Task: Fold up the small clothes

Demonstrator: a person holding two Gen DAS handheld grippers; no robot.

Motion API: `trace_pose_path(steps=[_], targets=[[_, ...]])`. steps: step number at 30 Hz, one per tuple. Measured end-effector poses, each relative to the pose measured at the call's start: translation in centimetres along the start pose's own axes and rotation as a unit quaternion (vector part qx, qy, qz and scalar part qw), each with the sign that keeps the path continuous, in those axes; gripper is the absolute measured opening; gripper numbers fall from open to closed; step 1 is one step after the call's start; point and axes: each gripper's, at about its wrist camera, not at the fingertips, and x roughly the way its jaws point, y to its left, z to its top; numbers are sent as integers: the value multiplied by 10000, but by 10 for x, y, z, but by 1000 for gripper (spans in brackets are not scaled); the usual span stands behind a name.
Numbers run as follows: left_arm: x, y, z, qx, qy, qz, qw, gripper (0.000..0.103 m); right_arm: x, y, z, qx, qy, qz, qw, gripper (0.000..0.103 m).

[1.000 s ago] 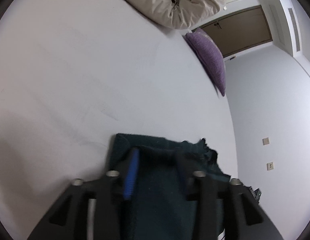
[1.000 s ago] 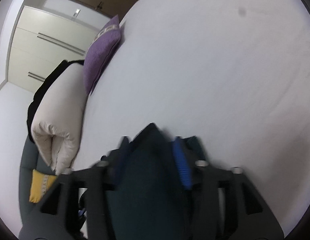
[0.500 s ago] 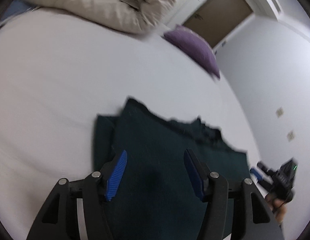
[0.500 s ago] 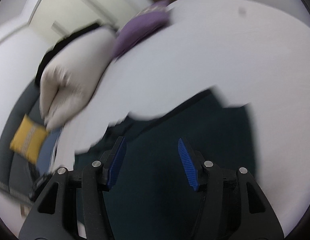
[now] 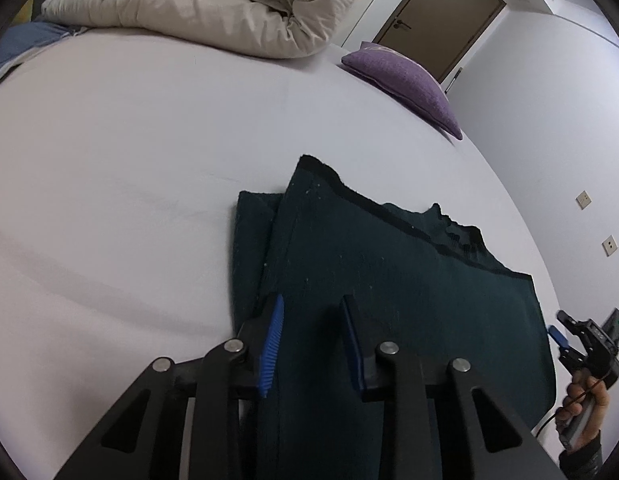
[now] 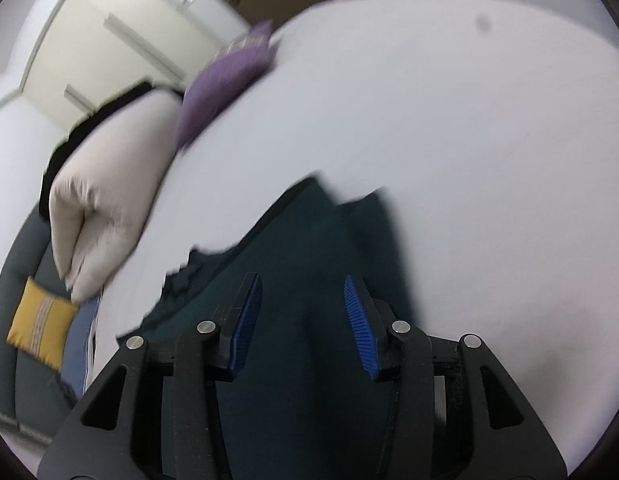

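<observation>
A dark green garment (image 5: 389,272) lies folded flat on the white bed (image 5: 149,140), one layer showing along its left edge. My left gripper (image 5: 311,320) hovers over that left part; its jaws are closing, and no cloth is pinched between the blue pads. In the right wrist view the same garment (image 6: 301,240) spreads under my right gripper (image 6: 301,304), whose jaws are also closing with nothing caught between them. The right gripper (image 5: 561,336) also shows at the garment's right edge, held by a person's hand (image 5: 585,404).
A rolled beige duvet (image 5: 209,4) and a purple cushion (image 5: 405,76) lie at the bed's far side. A brown door (image 5: 437,12) stands behind. A yellow cushion (image 6: 41,332) sits on a grey seat beside the bed (image 6: 469,160). Bare sheet surrounds the garment.
A second ago both grippers held bunched cloth. They let go, the garment now lies spread flat, both grippers have pulled back over it, and their jaws have narrowed since half a second ago.
</observation>
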Motion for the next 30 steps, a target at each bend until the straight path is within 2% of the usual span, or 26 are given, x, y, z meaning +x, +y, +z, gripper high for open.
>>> trace_pose_path(steps=[3,5,7,10,12,14,15,17,19,20,22,26,28,29,30], targets=[[-8,-3,-3,-69,-49,-70,9999,49,-27,-16,-2,79,-195,-111,9997,43],[-14,-9,-3,-27,-122,-99,9999,56,-35,-13,-10,-73,-128,187,9997,43],[-13,-18,-4,149,-150,44,9998,60,-33,1,-21,-396,94,446,9982,43],[-2,-19,-8,233,-20,257,9994,60,-18,25,-32,-789,385,637,9941,43],[1,-16,-12,313,-36,304,9990,59,-14,23,-39,-924,547,551,9927,43],[-1,-14,-15,396,-79,344,9986,57,3,14,-43,-728,716,339,9942,42],[-2,-14,-17,414,-77,357,9985,57,6,7,-43,-601,691,292,9954,42],[-6,-11,-18,392,-69,452,9982,58,2,-5,-42,-311,556,471,9969,42],[-6,0,-20,177,8,420,9990,58,-5,-10,-41,-218,376,379,9983,42],[-9,6,-21,26,-8,347,9994,57,-11,-11,-40,-208,287,299,9989,42],[-21,4,-24,-5,-158,440,9989,55,-21,-12,-37,-163,209,306,9992,44],[-50,-31,-21,407,-723,369,9959,56,-46,8,-37,-354,275,1065,9933,44],[-50,-54,-25,687,-713,221,9948,57,-44,28,-49,-481,494,1478,9866,45],[-48,-62,-28,774,-672,147,9946,57,-37,44,-63,-564,741,1754,9801,45],[-43,-74,-36,912,-560,3,9943,57,-32,53,-72,-604,893,1856,9767,46]])
